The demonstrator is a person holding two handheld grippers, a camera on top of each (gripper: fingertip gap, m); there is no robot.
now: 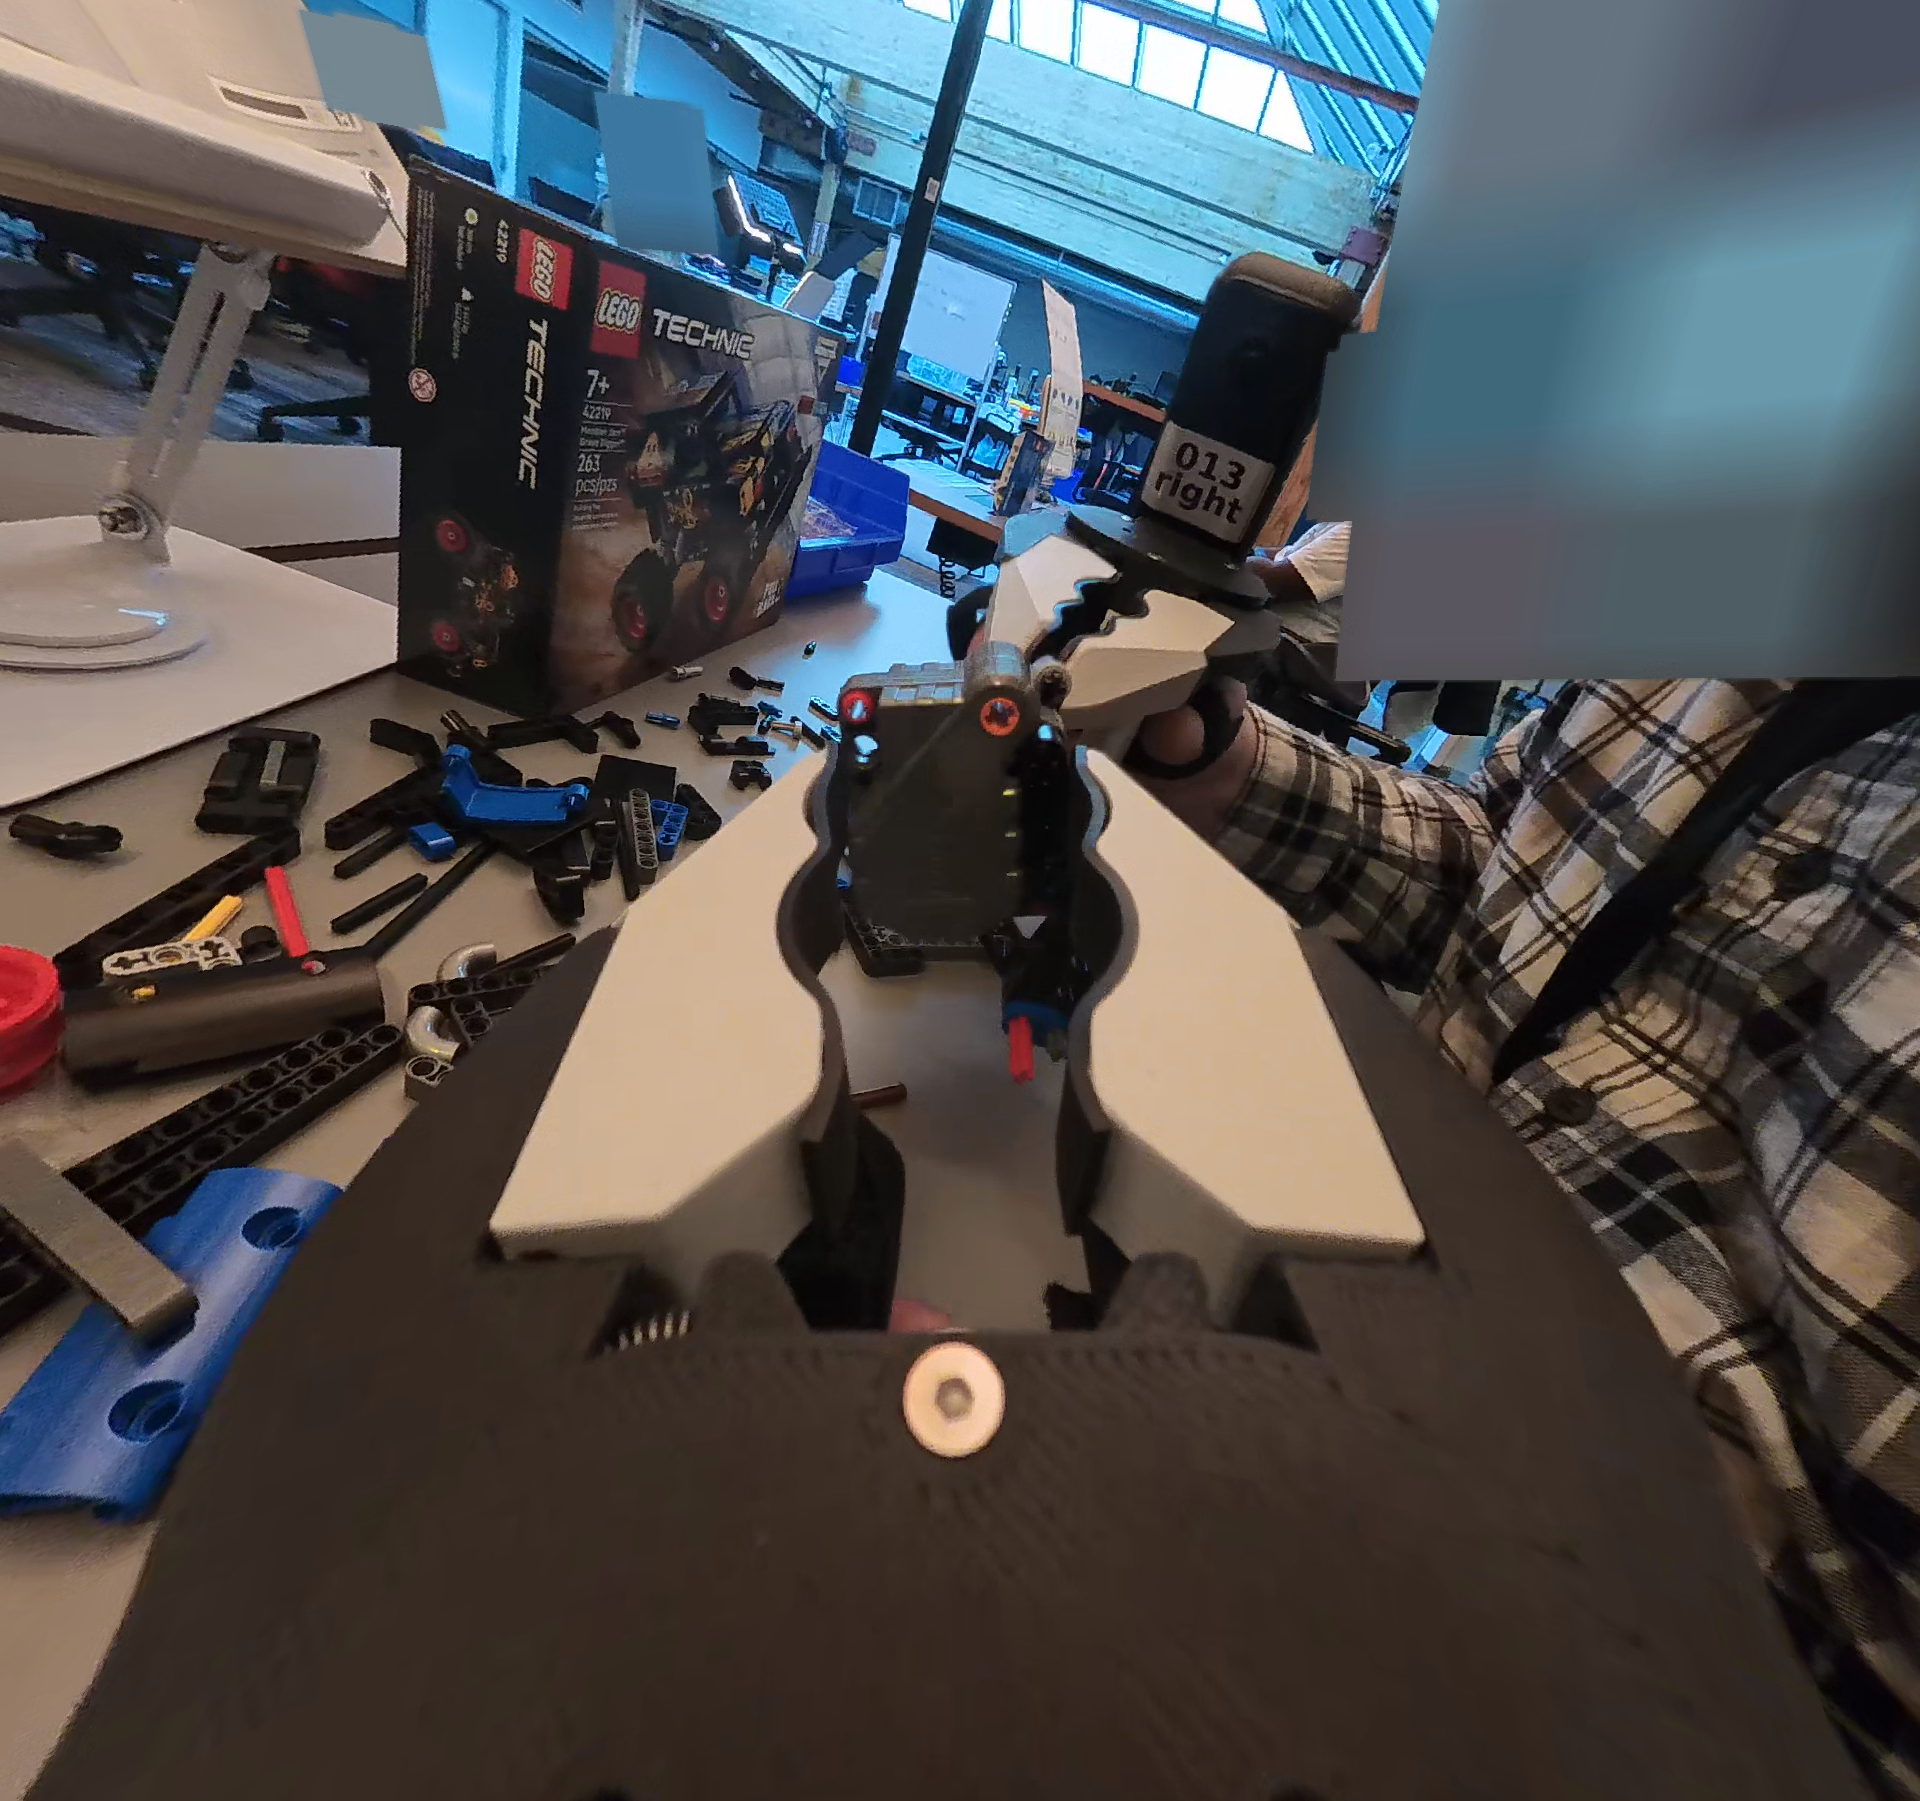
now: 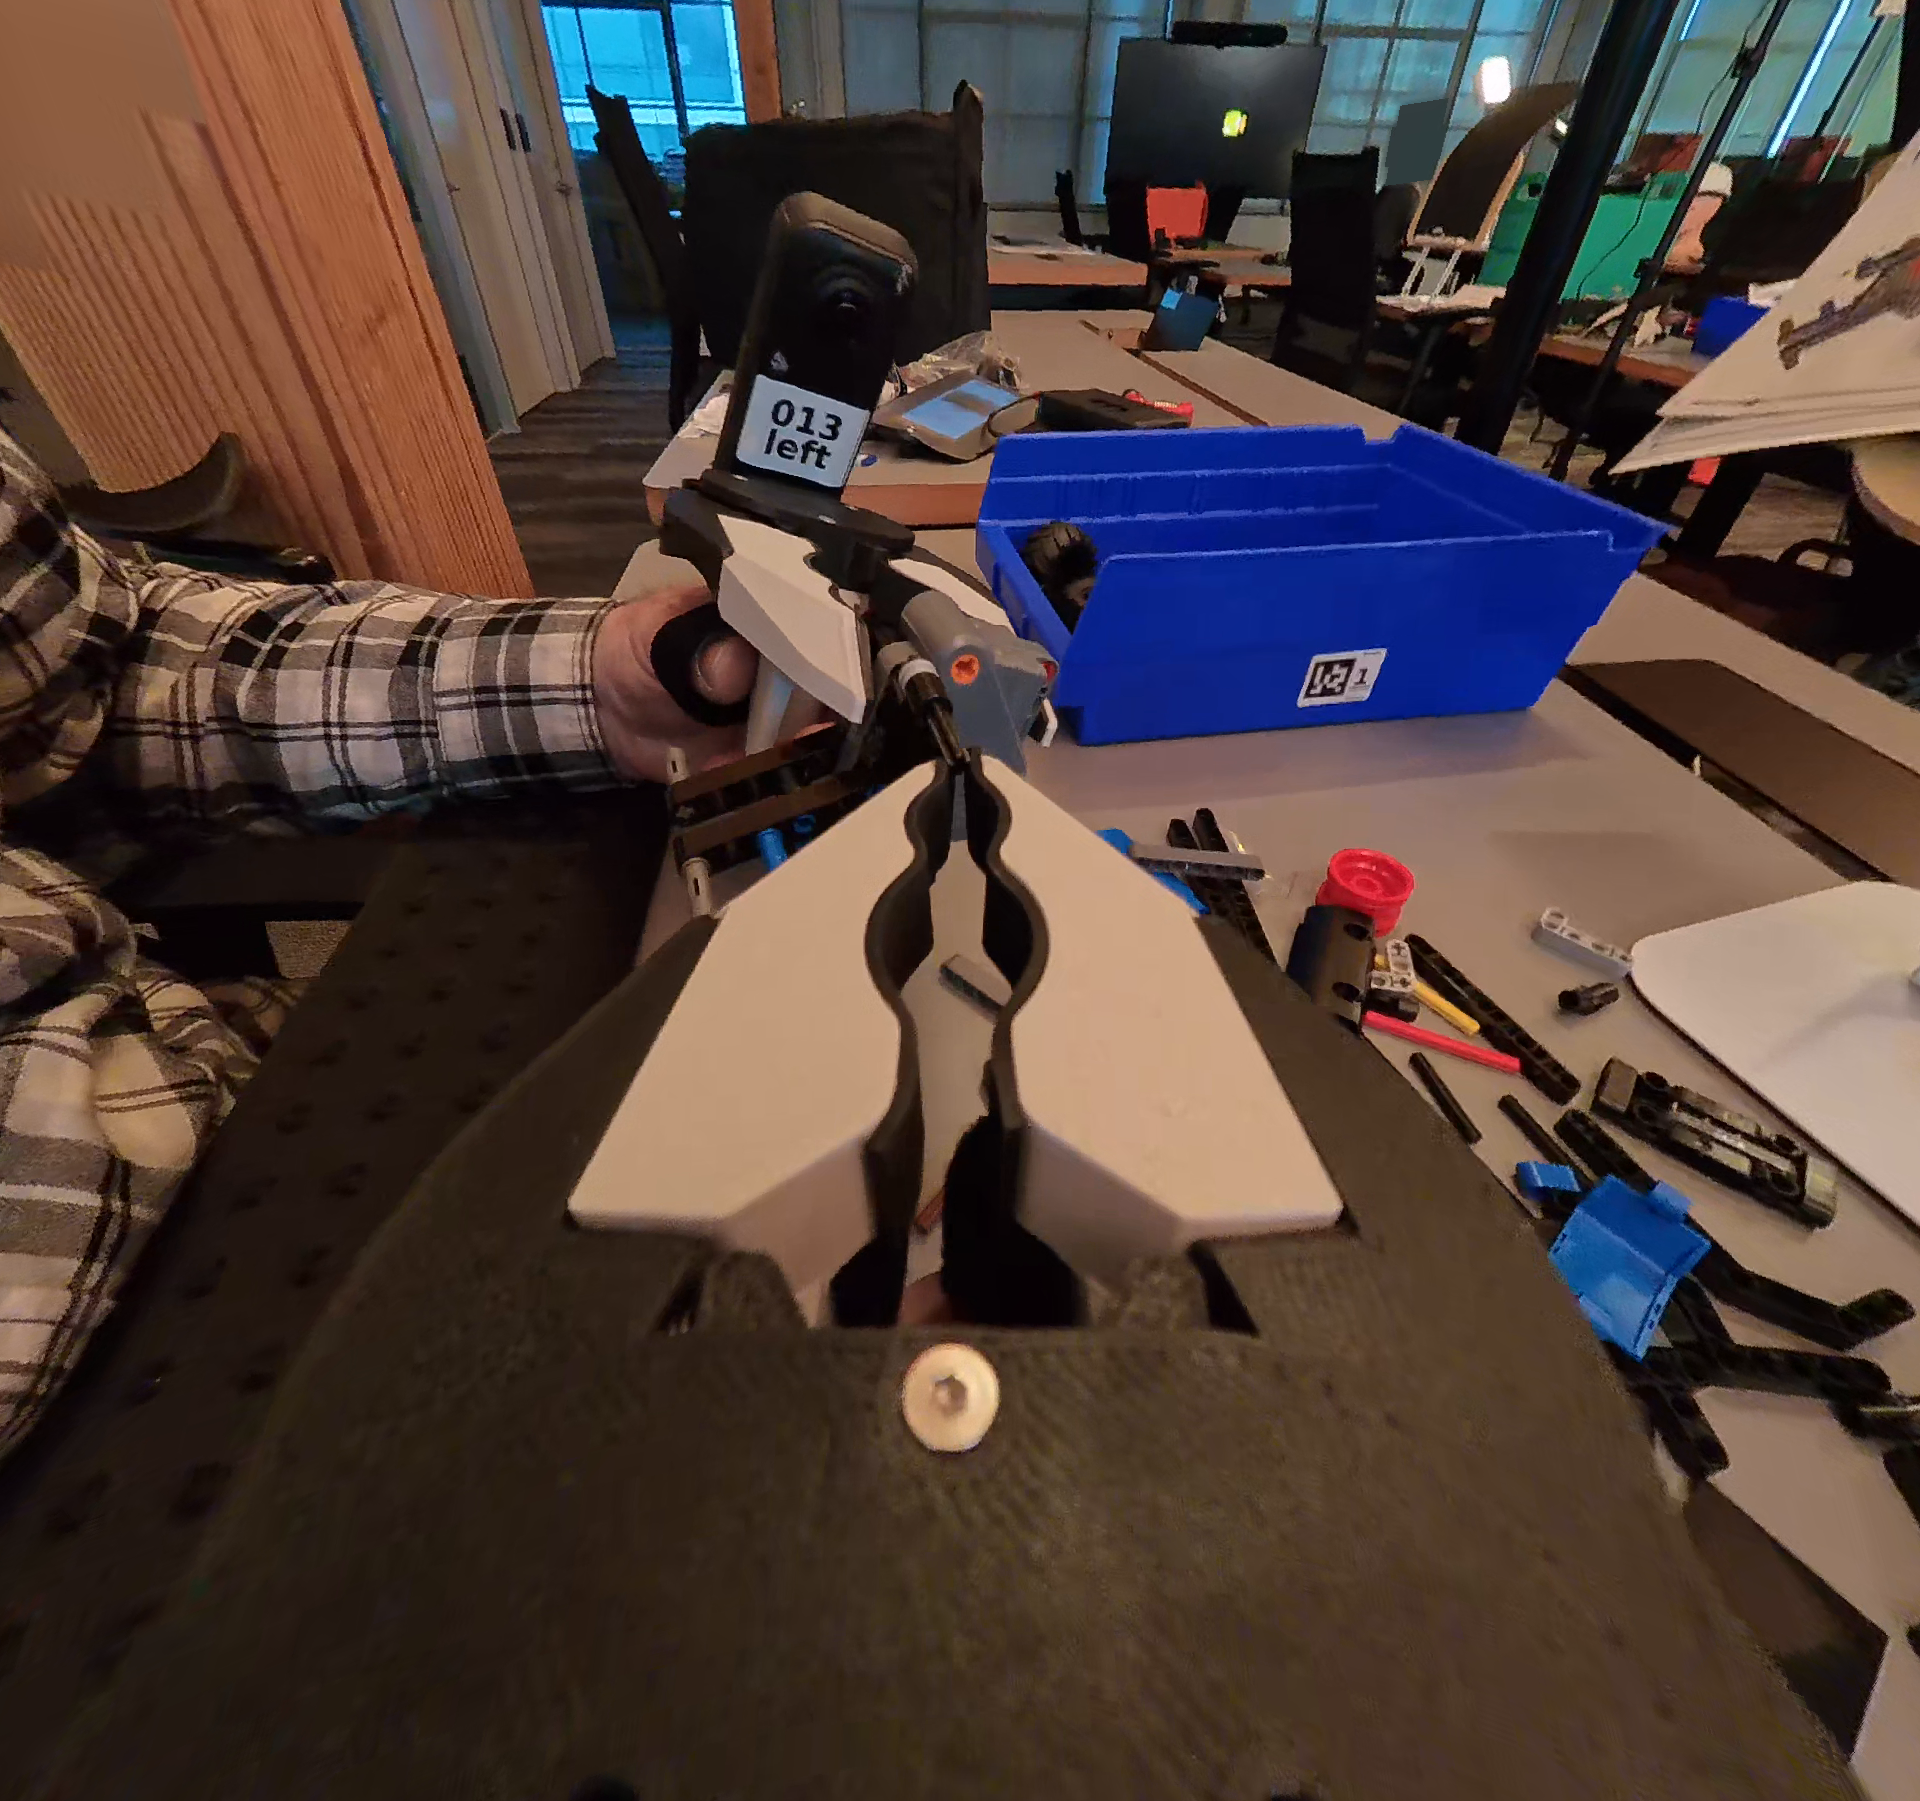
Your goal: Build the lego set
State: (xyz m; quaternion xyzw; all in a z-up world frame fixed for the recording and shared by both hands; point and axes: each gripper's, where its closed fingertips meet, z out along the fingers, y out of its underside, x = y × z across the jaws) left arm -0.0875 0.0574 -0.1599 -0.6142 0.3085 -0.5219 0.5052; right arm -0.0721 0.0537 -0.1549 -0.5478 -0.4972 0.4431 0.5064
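The left gripper is clamped on the lego assembly, a grey block with black beams, orange pins at its top corners and a red axle at its lower end. The assembly is held upright between the two white fingers, raised above the table.

The right gripper meets the same assembly from the opposite side. Its fingers are nearly together, with the tips closed on a thin black pin that projects from the assembly (the contact point is partly hidden by the fingertips). In the left wrist view this gripper touches the upper right corner of the grey block.

Loose parts lie on the table: black beams, a blue panel, a red wheel hub and a red axle. The set box stands upright behind the parts. A blue bin sits beyond the assembly and holds a black tyre. A plaid sleeve leads to each handle.
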